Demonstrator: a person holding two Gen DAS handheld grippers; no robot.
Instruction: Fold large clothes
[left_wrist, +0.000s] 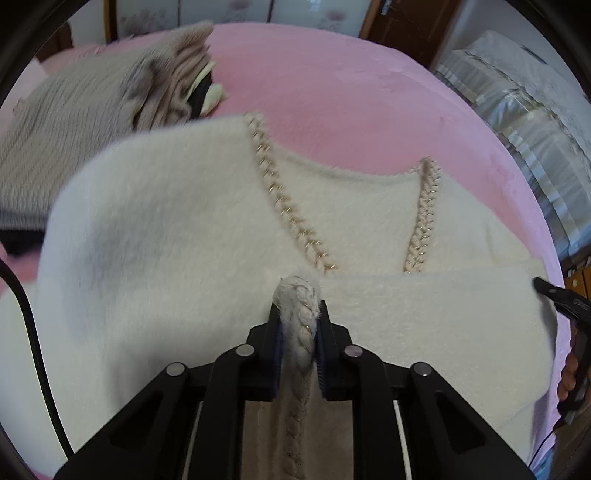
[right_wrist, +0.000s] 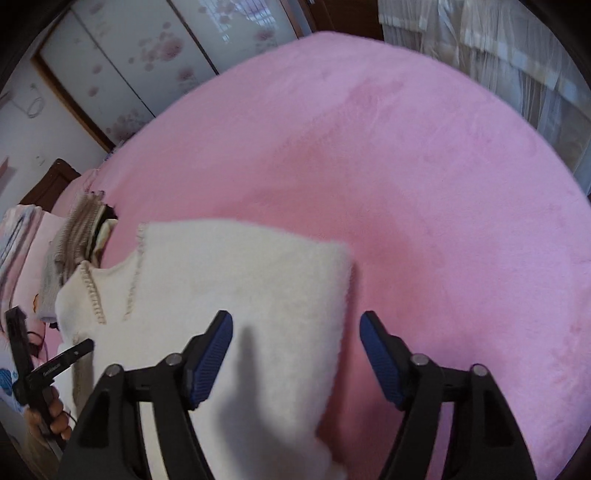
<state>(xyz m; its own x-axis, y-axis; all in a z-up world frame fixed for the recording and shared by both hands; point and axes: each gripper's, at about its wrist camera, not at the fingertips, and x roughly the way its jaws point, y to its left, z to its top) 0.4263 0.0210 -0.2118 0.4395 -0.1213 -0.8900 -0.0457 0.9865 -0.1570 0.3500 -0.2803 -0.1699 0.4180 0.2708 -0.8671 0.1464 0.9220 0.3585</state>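
- A cream fluffy cardigan (left_wrist: 207, 229) lay spread on a bed covered by a pink blanket (left_wrist: 332, 92), its V-neck edged with braided trim (left_wrist: 291, 214).
- The left tongs (left_wrist: 300, 321) were clamped on a braided edge of the cardigan, lifted just above the cloth; the nearby fabric looked blurred.
- The right tongs (right_wrist: 295, 354) stood apart and empty, with one blue pad (right_wrist: 212, 358) over the cardigan's side and the other over bare blanket.
- The step in hand appeared to be folding one front panel across the body.
- The next move probably called for laying the held edge flat, then the right tongs taking the opposite side.
- A pile of other knitwear (left_wrist: 110, 92) sat well apart, near the far side of the bed.
- No brand, label or writing could be read.
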